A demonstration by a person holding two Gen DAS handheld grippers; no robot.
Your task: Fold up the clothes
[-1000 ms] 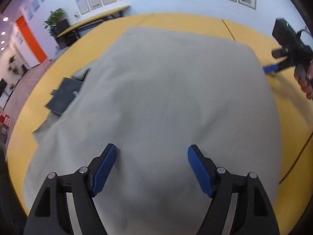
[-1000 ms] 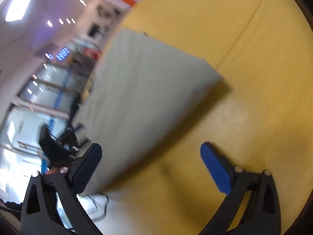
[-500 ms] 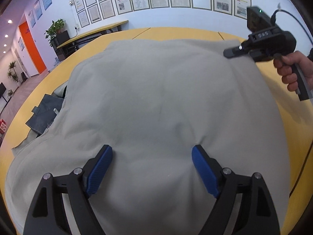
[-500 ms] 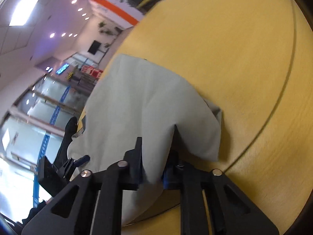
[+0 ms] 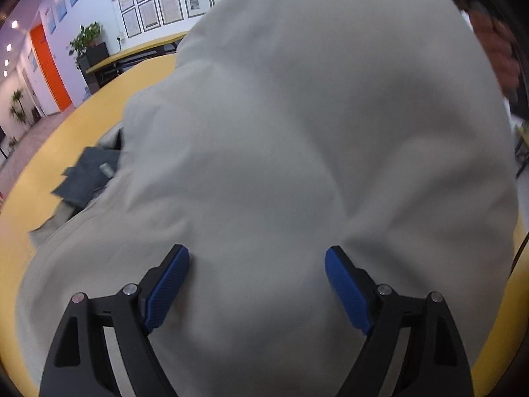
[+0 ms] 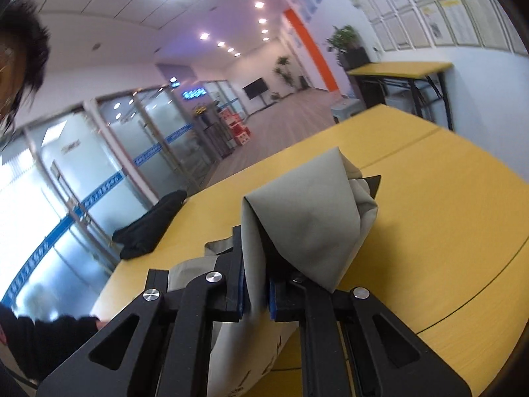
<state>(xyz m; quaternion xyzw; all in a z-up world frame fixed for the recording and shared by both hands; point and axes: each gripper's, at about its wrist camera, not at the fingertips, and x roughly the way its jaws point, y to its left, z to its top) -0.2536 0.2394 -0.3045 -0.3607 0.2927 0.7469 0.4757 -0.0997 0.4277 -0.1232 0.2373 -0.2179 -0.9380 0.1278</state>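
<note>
Left gripper (image 5: 256,284): jaws spread wide, blue pads either side of the grey garment (image 5: 297,152), nothing clamped between them; whether the pads actually touch the cloth cannot be told. The garment fills most of the left wrist view, lifted in a broad billow toward the upper right, its lower part draped over the yellow bench (image 5: 82,125). Picture soft with blur. At the upper right edge a hand (image 5: 496,53) shows, blurred, beside the raised cloth. Dark blue-grey clothing (image 5: 86,178) lies on the bench to the left, its near edge tucked under the grey garment. Right gripper (image 6: 256,289): jaws closed on a fold of the grey garment (image 6: 307,218); the cloth rises from between the pads into a peaked bunch above the fingers and hangs down below them, with some faint dark marking on the lower stretch, too small to read. Beyond it the yellow bench (image 6: 446,231) runs off to the right, a seam line crossing it. A black garment (image 6: 148,221) lies bunched near the far left edge of the bench, well apart from the grey one. Background: framed papers (image 5: 165,3) on the wall, orange door (image 5: 49,66), potted plant (image 6: 344,38), a second yellow table (image 6: 400,67) against the wall.
</note>
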